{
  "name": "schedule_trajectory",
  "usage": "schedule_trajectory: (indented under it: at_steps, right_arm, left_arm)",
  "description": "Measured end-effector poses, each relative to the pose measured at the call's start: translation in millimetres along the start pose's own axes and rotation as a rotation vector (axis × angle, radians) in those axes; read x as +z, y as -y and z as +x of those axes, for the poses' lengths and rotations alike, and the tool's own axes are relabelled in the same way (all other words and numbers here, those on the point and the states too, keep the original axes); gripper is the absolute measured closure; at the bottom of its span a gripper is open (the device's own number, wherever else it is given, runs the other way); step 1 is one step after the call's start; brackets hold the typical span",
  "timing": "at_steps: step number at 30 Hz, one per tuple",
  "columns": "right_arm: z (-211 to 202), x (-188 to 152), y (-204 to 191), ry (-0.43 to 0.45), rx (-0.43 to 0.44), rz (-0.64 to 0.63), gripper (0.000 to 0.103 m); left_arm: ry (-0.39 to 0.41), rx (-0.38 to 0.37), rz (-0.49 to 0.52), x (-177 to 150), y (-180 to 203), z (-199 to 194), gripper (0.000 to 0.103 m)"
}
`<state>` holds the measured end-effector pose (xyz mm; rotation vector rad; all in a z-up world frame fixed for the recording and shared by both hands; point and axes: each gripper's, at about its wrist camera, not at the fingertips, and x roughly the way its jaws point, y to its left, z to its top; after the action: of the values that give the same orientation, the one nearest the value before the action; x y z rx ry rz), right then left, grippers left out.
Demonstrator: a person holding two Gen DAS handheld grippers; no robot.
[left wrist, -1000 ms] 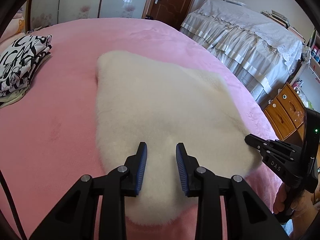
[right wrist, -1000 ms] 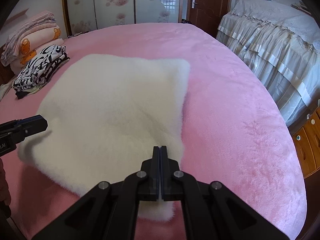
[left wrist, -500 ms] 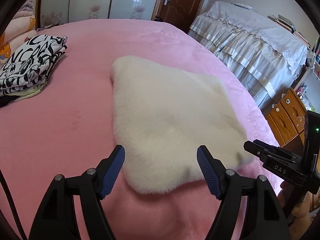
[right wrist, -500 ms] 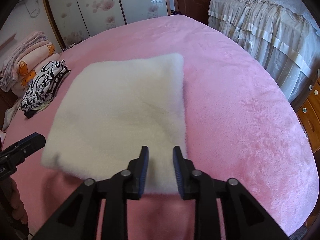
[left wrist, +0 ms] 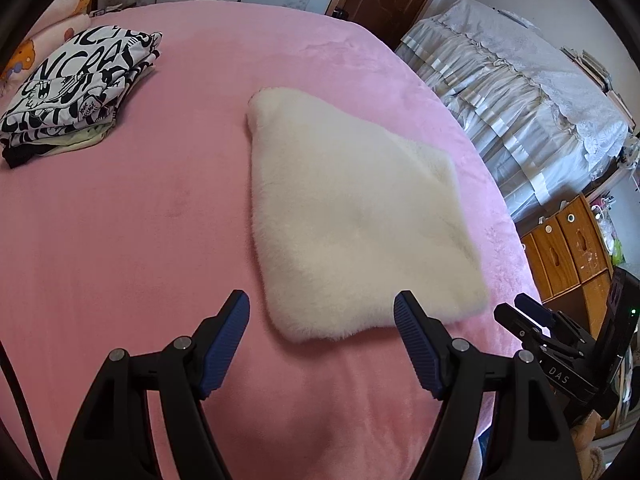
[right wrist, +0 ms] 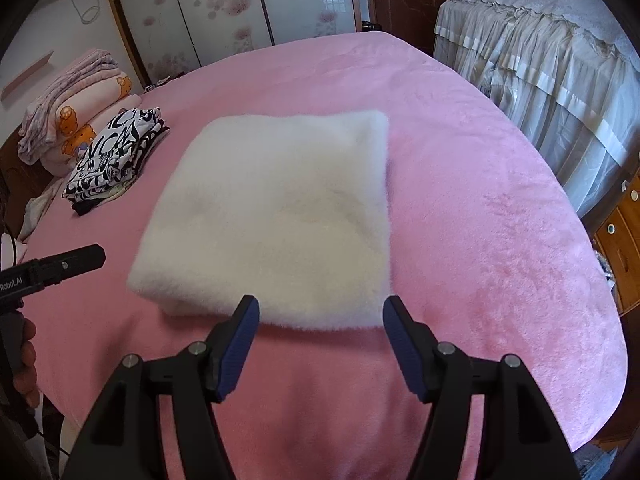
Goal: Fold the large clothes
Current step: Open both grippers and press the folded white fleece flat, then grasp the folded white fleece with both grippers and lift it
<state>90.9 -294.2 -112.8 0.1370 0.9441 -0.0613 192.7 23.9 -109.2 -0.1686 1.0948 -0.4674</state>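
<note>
- White fleece, thick and shaggy, makes up the folded garment (right wrist: 280,216) we are working on; it lies flat as a squarish pad near the middle of the pink bedspread (right wrist: 480,208), well apart from everything else on the bed.
- We judge the fold on this piece to be finished: its edges line up, no sleeve or hem sticks out, and neither tool touches it.
- Our left gripper (left wrist: 322,334) hangs above the near corner of the pad with its blue pads spread wide and only bedspread and fleece showing in the gap.
- Our right gripper (right wrist: 318,334) hovers over the near edge; its jaws have just been opening and stand apart, with nothing between them.
- We read this as the release at the end of a fold, so the next move is probably to carry the pad away or to start on another piece.
- If we move it, we need both grippers under or around opposite edges, since such a plump stack may slump open when pinched at one side only.
- Beyond it, toward the left side of the bed, the black-and-white printed stack (right wrist: 116,156) sits already folded, a likely place to set this one beside.
- Surface pile looks soft and springy, so thin pads may slip unless they bite all layers.
</note>
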Motion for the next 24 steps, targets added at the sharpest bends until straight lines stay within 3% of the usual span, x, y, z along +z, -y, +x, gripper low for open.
schedule_trajectory:
  at_steps: [2,4,12,16,24]
  right_arm:
    - [-3.2,8.8,4.6,0.001,0.005,-0.009,0.036]
    - [-6.8,19.4,9.8,0.002,0.017,-0.012,0.032]
    - [-0.3,69.0,30.5,-0.037,0.101,-0.040,0.030]
    - [28.5,87.7,44.5,-0.107,0.150,-0.005,0.030]
    - [111.7,89.5,76.9,-0.298,0.344,0.148,0.030]
  left_arm:
    - [-0.003,-0.016,-0.013,7.1,0.0,-3.1,0.029]
    - [-0.008,-0.021,-0.018,15.7,1.9,-4.5,0.021]
    - [-0.011,-0.084,0.030,59.1,11.6,3.4,0.020]
    - [-0.049,-0.113,0.057,75.2,12.4,27.2,0.020]
    - [-0.141,-0.144,-0.016,82.8,-17.5,91.8,0.020]
